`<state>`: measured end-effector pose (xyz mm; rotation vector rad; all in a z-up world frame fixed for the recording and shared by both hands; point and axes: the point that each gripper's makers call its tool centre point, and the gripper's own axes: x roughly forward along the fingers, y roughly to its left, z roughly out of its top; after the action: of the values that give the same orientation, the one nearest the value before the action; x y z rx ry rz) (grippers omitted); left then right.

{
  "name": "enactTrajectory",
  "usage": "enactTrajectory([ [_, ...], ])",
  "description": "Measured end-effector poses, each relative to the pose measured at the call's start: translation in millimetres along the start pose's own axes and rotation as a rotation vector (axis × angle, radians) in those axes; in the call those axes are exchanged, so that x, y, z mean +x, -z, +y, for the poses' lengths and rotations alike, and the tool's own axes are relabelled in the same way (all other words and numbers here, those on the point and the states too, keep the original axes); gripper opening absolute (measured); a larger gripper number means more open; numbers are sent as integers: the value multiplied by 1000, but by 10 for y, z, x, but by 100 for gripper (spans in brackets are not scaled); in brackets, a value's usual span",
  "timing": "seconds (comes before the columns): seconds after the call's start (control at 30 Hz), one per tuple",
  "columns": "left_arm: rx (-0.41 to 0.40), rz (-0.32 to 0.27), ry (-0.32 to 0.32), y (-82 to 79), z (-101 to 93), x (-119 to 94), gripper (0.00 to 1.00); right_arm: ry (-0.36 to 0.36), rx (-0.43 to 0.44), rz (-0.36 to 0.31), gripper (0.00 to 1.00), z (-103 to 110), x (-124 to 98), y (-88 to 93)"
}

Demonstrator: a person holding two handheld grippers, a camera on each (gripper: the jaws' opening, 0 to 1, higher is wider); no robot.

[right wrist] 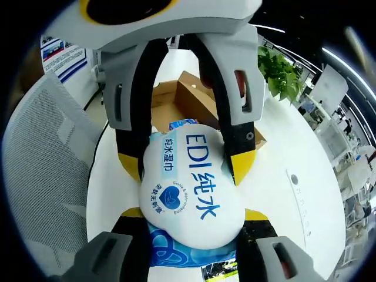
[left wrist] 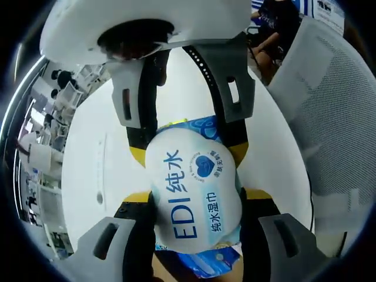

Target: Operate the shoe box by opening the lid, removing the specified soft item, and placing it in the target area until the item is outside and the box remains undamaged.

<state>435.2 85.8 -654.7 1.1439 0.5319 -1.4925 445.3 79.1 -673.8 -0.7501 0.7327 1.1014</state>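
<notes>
A soft white and blue wet-wipes pack (left wrist: 194, 194) with blue "EDI" lettering hangs above the white table, pinched from two opposite ends. My left gripper (left wrist: 197, 202) is shut on its near end, yellow-tipped jaws pressing both sides. My right gripper (left wrist: 188, 154) reaches in from the top of the left gripper view and clamps the far end. In the right gripper view the pack (right wrist: 188, 188) sits between my right gripper (right wrist: 191, 214) and the left gripper (right wrist: 187, 167) opposite. Behind them the brown cardboard shoe box (right wrist: 191, 97) stands open on the table, partly hidden by the jaws.
The round white table (left wrist: 88, 153) lies under the pack. A white mesh chair (left wrist: 329, 106) stands at its edge, seen also as the chair (right wrist: 47, 158) in the right gripper view. A green plant (right wrist: 281, 70) and office desks lie beyond. A seated person (left wrist: 276, 29) is in the background.
</notes>
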Motion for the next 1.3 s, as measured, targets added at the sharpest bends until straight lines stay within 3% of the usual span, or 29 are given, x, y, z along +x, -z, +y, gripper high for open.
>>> enactTrajectory([
  [0.5,18,-4,12,-195,79,226,57,5,22,7,54,-72,-81,268],
  [0.9,16,-7,14,-265,244,417,56,3,23,11,54,-202,-96,469],
  [1.3,8,-15,7,-273,432,527,56,0,12,24,54,-382,-75,547],
])
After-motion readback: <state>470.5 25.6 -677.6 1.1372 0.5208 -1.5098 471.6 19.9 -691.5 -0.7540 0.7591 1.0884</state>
